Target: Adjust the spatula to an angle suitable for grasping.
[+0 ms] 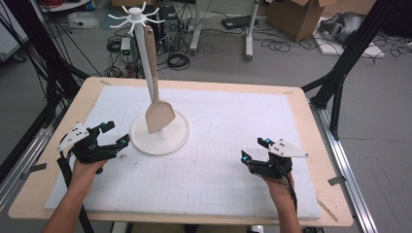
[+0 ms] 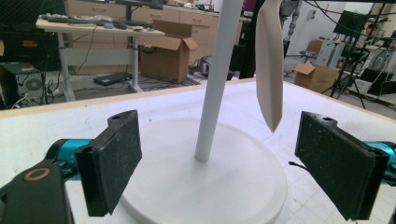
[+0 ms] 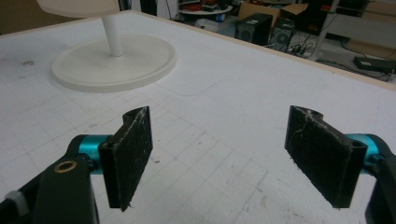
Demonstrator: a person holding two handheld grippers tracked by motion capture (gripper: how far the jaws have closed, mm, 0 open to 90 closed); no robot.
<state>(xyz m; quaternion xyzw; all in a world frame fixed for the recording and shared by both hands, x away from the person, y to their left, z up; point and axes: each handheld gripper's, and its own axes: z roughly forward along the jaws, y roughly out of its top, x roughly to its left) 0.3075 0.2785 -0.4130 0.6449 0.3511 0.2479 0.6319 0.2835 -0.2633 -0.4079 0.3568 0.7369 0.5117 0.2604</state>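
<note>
A white hook stand (image 1: pixel 141 29) rises from a round base (image 1: pixel 160 138) at the left middle of the white mat. A beige spatula (image 1: pixel 156 104) hangs from one of its hooks, blade down, just above the base. My left gripper (image 1: pixel 118 133) lies low at the base's left edge, open and holding nothing; its own view shows the pole (image 2: pixel 215 79) and the spatula blade (image 2: pixel 270 70) straight ahead between the wide jaws. At the right of the mat my right gripper (image 1: pixel 253 149) rests open and holds nothing. The right gripper view shows the base (image 3: pixel 114 63) farther off.
The wooden table (image 1: pixel 301 104) carries a white gridded mat (image 1: pixel 218 165). Black frame posts (image 1: pixel 340 73) stand beside the right edge and at the left. Cables, cardboard boxes and desk legs lie on the floor beyond the far edge.
</note>
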